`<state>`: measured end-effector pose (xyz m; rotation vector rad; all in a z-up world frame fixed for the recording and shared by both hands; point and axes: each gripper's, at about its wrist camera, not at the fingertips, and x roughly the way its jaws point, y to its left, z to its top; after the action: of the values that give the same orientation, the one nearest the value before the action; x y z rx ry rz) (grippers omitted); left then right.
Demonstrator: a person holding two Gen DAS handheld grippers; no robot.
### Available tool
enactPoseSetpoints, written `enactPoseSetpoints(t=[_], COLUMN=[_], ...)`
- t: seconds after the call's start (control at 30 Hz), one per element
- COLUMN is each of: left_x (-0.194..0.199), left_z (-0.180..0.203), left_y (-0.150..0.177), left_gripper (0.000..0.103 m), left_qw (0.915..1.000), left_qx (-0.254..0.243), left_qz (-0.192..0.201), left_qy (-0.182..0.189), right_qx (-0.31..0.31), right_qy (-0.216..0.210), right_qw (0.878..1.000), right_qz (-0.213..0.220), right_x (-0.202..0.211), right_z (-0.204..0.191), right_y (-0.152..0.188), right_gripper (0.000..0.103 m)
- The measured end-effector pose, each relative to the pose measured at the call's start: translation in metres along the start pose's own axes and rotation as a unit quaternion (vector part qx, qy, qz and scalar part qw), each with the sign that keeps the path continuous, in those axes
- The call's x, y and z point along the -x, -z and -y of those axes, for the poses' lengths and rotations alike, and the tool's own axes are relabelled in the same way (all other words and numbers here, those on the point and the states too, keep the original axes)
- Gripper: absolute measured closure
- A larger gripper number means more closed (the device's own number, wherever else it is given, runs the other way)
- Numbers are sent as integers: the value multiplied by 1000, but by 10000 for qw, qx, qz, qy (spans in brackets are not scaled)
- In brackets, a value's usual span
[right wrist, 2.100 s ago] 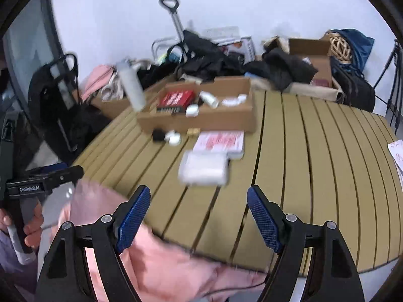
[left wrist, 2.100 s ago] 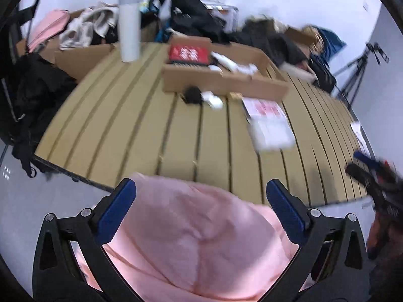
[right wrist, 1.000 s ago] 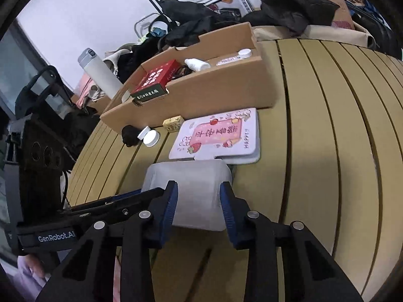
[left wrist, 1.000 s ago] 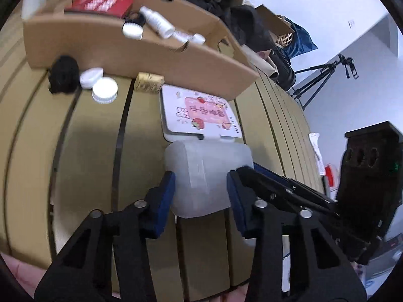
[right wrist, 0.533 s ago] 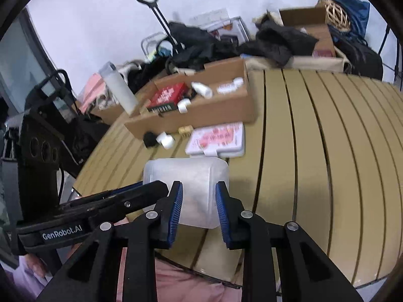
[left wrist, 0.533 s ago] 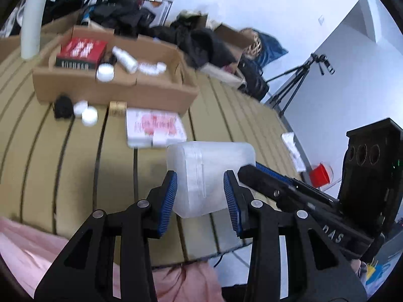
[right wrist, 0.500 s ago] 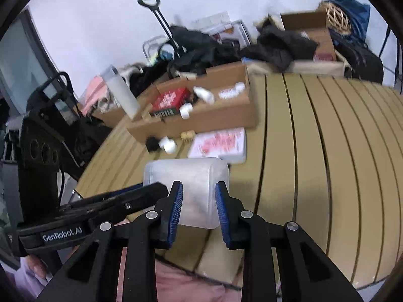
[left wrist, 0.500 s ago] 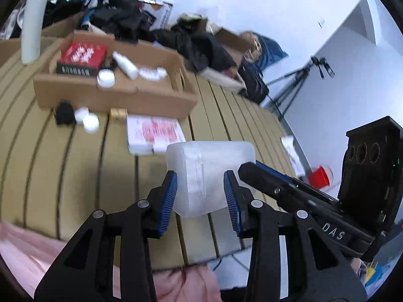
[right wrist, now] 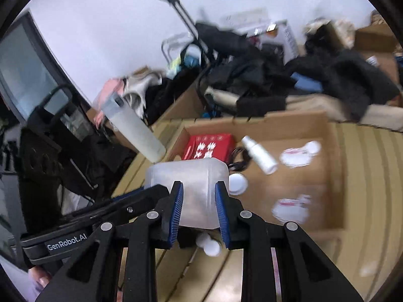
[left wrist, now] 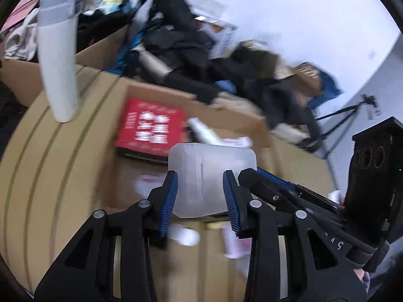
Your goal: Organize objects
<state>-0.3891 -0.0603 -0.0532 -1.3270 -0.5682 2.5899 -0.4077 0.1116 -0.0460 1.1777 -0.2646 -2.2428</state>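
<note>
A translucent white plastic container point(left wrist: 211, 166) hangs in the air above the near edge of an open cardboard box point(right wrist: 327, 130). My left gripper point(left wrist: 200, 183) grips its near side, blue pads pressed on it, the jaws closing a little tighter. My right gripper point(right wrist: 198, 191) is shut on the same container point(right wrist: 189, 176) from the other side. Each view shows the other gripper's black fingers point(left wrist: 277, 186) alongside. In the box lie a red packet point(right wrist: 209, 146), a white bottle point(right wrist: 259, 156), a white lid point(right wrist: 236, 180) and small sachets.
A tall white tumbler point(left wrist: 58, 58) stands on the slatted wooden table point(left wrist: 50, 163) left of the box. Small white caps point(right wrist: 210, 246) lie on the table in front of it. Dark clothes, bags and more cardboard boxes point(left wrist: 189, 40) are piled behind.
Both grippers lifted the container off the table and carried it forward, from beside the pink card to above the cardboard box's near wall. The box now looms much closer.
</note>
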Motion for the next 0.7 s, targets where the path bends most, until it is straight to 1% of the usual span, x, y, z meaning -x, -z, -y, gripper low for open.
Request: enactPoseSetpoints(t=[0.13, 0.2, 0.3, 0.33, 0.37, 0.43, 0.5, 0.53, 0.57, 0.6, 0.63, 0.67, 0.7], left_x=[-21, -29, -34, -34, -34, -28, -12, -2, 12, 23, 37, 54, 66], left_z=[-31, -42, -50, -51, -51, -48, -41, -37, -30, -23, -15, -5, 3], left_y=[2, 4, 8, 9, 10, 12, 11, 9, 7, 5, 4, 4, 4], left_gripper=[74, 76, 77, 76, 72, 71, 70, 64, 50, 41, 23, 13, 11], left_qw=[9992, 9985, 9971, 9969, 9965, 9957, 9960, 9961, 9958, 9954, 9944, 9927, 9918], left_qx=[63, 160, 199, 202, 185, 147, 118, 82, 17, -55, -174, -302, -377], left_qz=[-212, -269, -314, -318, -345, -418, -362, -301, -214, -139, -44, 78, 168], left_qy=[-331, -455, -661, -688, -737, -808, -808, -824, -885, -947, -1042, -1162, -1209], right_qx=[-83, -133, -131, -140, -156, -98, -17, 46, 130, 280, 383, 505, 683], right_qy=[-130, -151, -98, -95, -91, 23, 215, 325, 408, 556, 707, 887, 1081], right_qw=[9993, 9985, 9975, 9974, 9972, 9969, 9970, 9973, 9975, 9972, 9962, 9945, 9917], right_qz=[-348, -507, -688, -701, -723, -774, -741, -659, -561, -421, -337, -250, -144], right_x=[-52, -71, -87, -89, -90, -88, -76, -63, -50, -30, -15, 2, 26], right_z=[-1, 1, 1, 2, 2, 3, 2, 1, 0, -2, -4, -6, -8], right_y=[6, 10, 15, 17, 18, 20, 18, 15, 12, 8, 4, -1, -5], right_gripper=[76, 76, 76, 76, 76, 76, 76, 76, 76, 74, 73, 65, 57])
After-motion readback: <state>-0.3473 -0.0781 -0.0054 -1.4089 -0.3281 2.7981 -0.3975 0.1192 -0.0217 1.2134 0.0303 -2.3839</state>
